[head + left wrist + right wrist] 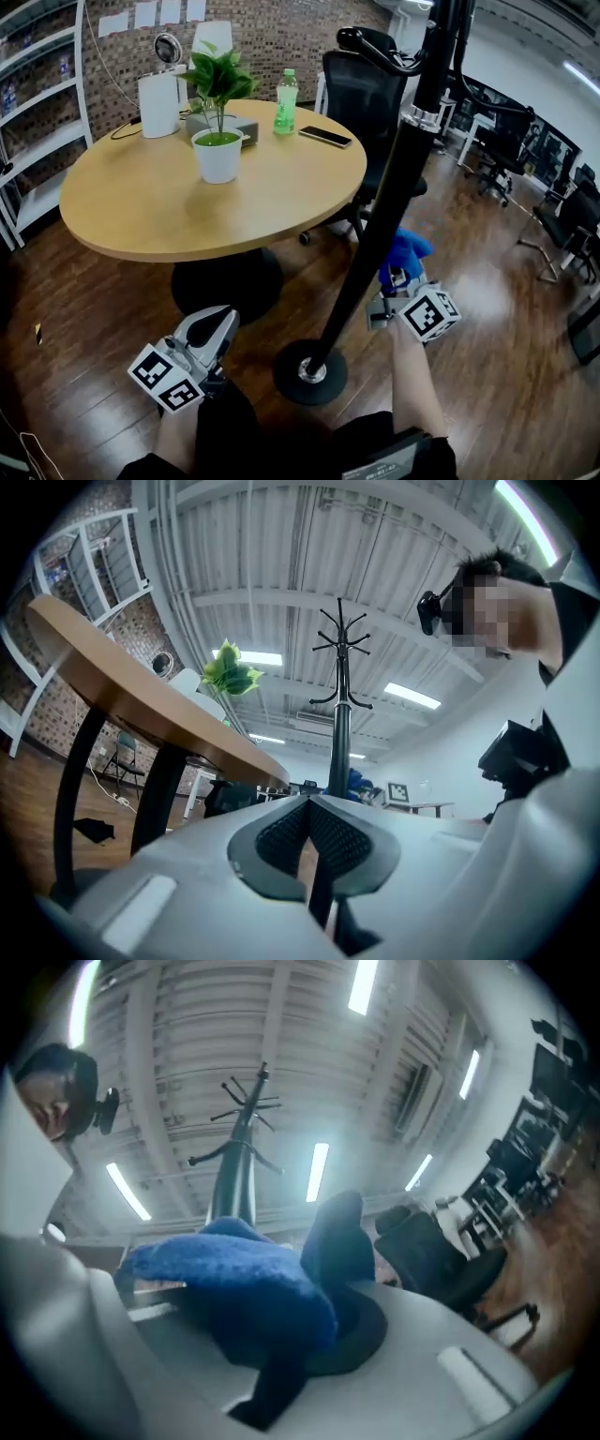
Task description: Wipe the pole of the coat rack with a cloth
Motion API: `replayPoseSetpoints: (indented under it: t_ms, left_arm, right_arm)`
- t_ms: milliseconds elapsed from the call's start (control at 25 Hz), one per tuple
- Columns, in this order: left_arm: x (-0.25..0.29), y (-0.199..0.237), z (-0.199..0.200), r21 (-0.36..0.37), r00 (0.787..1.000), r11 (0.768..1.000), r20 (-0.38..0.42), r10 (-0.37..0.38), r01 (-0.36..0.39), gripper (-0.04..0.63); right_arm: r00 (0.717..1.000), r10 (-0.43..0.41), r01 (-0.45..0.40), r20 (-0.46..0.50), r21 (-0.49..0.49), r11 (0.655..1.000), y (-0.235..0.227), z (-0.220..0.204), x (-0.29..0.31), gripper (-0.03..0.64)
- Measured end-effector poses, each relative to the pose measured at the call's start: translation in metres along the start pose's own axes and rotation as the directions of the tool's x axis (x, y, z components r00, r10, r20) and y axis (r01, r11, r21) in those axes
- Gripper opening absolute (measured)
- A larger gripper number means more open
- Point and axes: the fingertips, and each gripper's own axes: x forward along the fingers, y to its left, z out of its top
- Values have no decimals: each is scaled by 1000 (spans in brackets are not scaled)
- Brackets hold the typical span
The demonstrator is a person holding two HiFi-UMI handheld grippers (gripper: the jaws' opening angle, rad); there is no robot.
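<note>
The black coat rack pole point(380, 225) rises at a slant from its round base point(309, 372) on the wood floor. My right gripper point(398, 279) is shut on a fluffy blue cloth point(409, 250) just right of the pole's lower part; I cannot tell if the cloth touches it. In the right gripper view the cloth point(234, 1274) bulges over the jaws of the gripper point(300, 1302), with the pole point(234, 1176) behind. My left gripper point(220, 323) hangs low, left of the base, shut and empty. Its view shows the gripper point(309, 808) with pads pressed together and the pole point(339, 733) ahead.
A round wooden table point(141, 202) stands to the left with a potted plant point(217, 141), a green bottle point(286, 101) and a phone point(325, 137). A black office chair point(361, 89) sits behind the pole. More chairs point(562, 220) fill the right side.
</note>
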Motion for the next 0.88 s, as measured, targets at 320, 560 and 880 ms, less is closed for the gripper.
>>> replayPoseSetpoints:
  t_ms: [320, 560, 880]
  left_arm:
    - [10, 3, -39, -34, 998, 999, -69, 3, -5, 0]
    - [11, 3, -67, -52, 994, 998, -109, 14, -19, 0]
    - [15, 2, -61, -41, 994, 999, -106, 14, -18, 0]
  right_arm:
    - [957, -132, 220, -257, 353, 909, -93, -213, -98, 21]
    - [871, -191, 402, -453, 433, 807, -135, -336, -178, 21]
    - [878, -178, 381, -444, 424, 821, -122, -316, -165, 20]
